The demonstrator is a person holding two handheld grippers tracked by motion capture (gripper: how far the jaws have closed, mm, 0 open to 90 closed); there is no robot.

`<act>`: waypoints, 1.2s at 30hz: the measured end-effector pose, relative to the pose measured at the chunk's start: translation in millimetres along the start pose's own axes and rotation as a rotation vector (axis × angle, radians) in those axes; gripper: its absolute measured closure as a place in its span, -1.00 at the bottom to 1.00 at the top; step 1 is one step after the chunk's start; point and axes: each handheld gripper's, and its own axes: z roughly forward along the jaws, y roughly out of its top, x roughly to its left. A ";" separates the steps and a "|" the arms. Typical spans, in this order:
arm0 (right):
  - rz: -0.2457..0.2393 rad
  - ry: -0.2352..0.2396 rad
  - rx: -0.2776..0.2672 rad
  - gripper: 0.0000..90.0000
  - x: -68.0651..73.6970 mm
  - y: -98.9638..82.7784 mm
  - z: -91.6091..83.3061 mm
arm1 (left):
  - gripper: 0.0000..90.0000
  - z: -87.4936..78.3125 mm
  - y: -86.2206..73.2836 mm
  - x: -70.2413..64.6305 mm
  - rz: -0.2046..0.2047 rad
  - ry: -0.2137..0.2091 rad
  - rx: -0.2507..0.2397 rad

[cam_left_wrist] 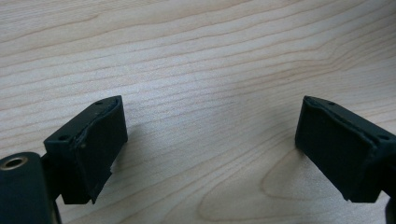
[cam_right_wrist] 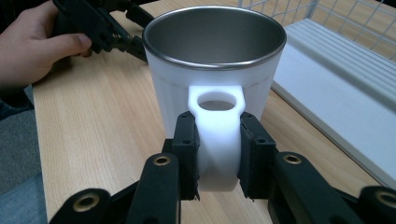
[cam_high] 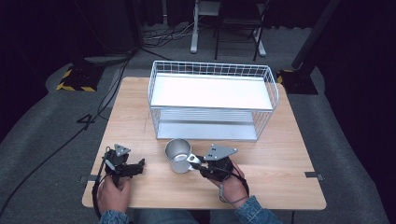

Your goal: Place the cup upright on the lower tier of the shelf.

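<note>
Left hand (cam_high: 112, 193): lies nearest the camera, at the counter's near edge, left of the mug and well apart from it.
Left gripper (cam_high: 135, 168): rests low over bare wood left of the mug, tips aimed toward the mug; its fingers (cam_left_wrist: 88, 149) stand spread wide with nothing between them.
Mug (cam_high: 179, 155): stands upright on the counter (cam_high: 280, 154), mouth up, just in front of the rack's lower shelf, between the two grippers; steel inside, white outside.
Mug handle (cam_right_wrist: 218, 140): sticks out from the mug's right side toward the right hand, its long axis running up and down.
Right gripper (cam_high: 194, 162): just right of the mug and far nearer to it than the left one; its fingers (cam_right_wrist: 187, 154) are clamped on the handle from both sides, pads flat against the white plastic.
Right hand (cam_high: 231, 184): right of the mug and nearer the camera, holding that gripper.
Wire rack (cam_high: 212, 67): beyond the mug, white, two-tiered, both shelves bare.
Way ahead: as a judgement, if the mug is meant for the rack, the path runs straight away from the right hand; the top rail is the likeliest snag on entry to the lower shelf, and the raised wire rim on the way to the upper one.
</note>
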 end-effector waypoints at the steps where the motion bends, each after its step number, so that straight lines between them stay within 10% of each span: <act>1: 0.002 -0.003 -0.006 0.60 -0.9 0.6 -1.1 | -0.79 0.0 0.0 0.0 0.000 0.000 0.000; 36: 0.103 -0.187 -0.074 0.60 -62.9 18.6 -29.3 | -0.79 0.0 0.0 0.0 0.000 0.000 0.000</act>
